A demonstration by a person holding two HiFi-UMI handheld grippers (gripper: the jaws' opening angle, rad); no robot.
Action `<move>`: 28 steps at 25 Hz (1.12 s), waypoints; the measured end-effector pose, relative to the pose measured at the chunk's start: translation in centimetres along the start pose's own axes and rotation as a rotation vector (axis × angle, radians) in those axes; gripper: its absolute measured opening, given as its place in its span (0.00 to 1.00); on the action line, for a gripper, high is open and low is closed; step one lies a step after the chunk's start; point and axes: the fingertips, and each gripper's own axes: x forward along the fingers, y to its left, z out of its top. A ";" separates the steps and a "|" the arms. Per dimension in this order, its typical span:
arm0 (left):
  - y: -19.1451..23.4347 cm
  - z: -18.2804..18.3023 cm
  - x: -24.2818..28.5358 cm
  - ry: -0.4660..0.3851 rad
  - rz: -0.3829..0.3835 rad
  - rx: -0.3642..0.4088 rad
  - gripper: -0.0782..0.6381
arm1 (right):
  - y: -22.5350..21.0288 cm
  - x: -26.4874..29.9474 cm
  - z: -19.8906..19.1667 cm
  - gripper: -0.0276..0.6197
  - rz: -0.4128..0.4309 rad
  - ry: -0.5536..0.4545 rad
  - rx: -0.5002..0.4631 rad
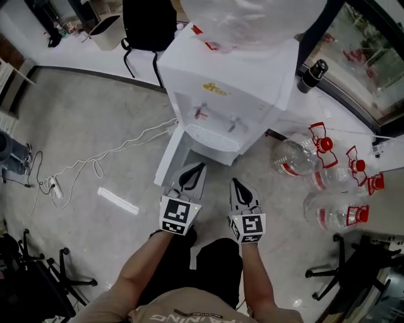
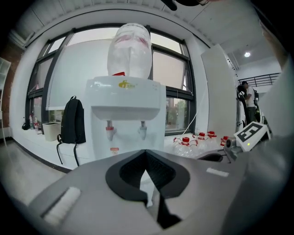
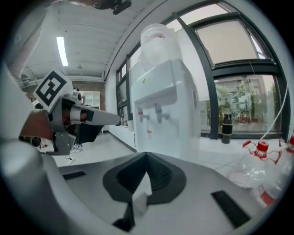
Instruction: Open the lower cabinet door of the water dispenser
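The white water dispenser (image 1: 221, 94) stands ahead of me with a clear bottle (image 1: 252, 19) on top and two taps (image 1: 201, 113) on its front. A white panel (image 1: 169, 154) juts from its lower left toward me; it looks like the lower cabinet door swung outward. My left gripper (image 1: 201, 166) hovers just in front of that panel, tips together, holding nothing. My right gripper (image 1: 235, 182) is beside it, shut and empty, short of the dispenser's base. In the left gripper view the dispenser (image 2: 124, 119) fills the middle and the gripper body hides the lower cabinet.
Several empty bottles with red caps (image 1: 315, 158) lie on the floor to the right. A black flask (image 1: 312, 74) stands on the sill. A black backpack (image 1: 148, 25) leans behind the dispenser. A white cable with a power strip (image 1: 95, 164) runs across the floor on the left.
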 end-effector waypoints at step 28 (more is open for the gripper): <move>1.3 33.9 -12.5 -0.026 -0.098 -0.025 0.12 | 2.3 -12.1 41.2 0.06 -0.064 -0.058 -0.013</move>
